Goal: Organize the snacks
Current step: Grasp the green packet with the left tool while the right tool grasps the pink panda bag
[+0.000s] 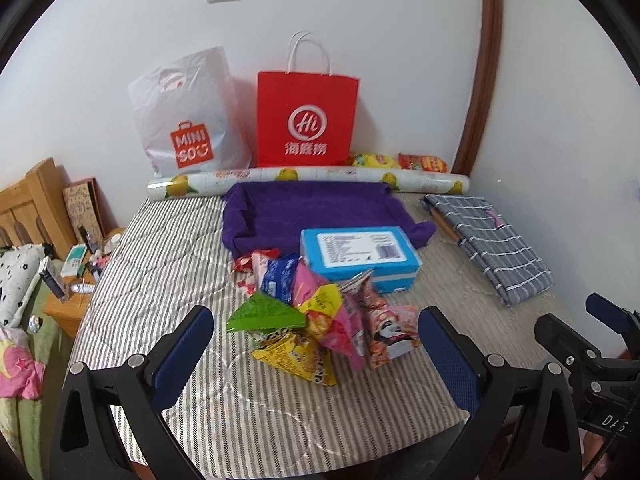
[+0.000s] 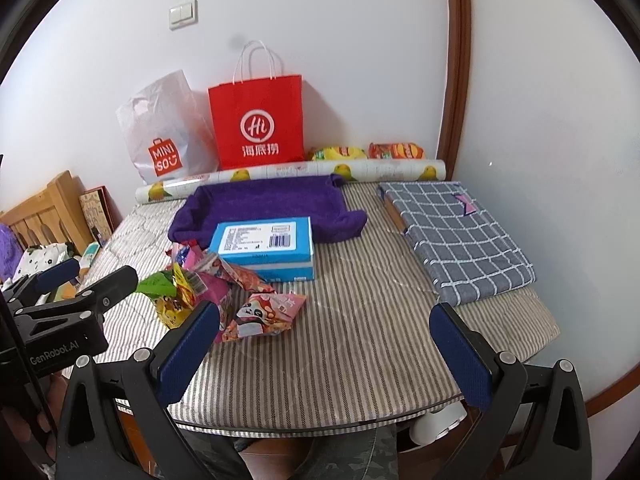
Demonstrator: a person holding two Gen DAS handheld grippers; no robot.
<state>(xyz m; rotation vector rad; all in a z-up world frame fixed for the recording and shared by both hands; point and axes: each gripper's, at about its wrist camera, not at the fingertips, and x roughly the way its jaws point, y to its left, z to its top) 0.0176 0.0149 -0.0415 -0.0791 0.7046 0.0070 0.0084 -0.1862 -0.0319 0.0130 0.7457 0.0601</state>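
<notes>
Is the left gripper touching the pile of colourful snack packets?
Apart. Left wrist view: the open left gripper frames the pile of colourful snack packets; striped cloth shows beside each finger.

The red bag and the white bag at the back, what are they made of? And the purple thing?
The red bag looks like stiff matte paper: flat sides, sharp edges, twisted cord handles. The white bag seems thin plastic: crinkly, slightly see-through, with a cut-out handle. The purple thing looks like soft fuzzy cloth, maybe a towel: it slumps and folds, without shine.
</notes>
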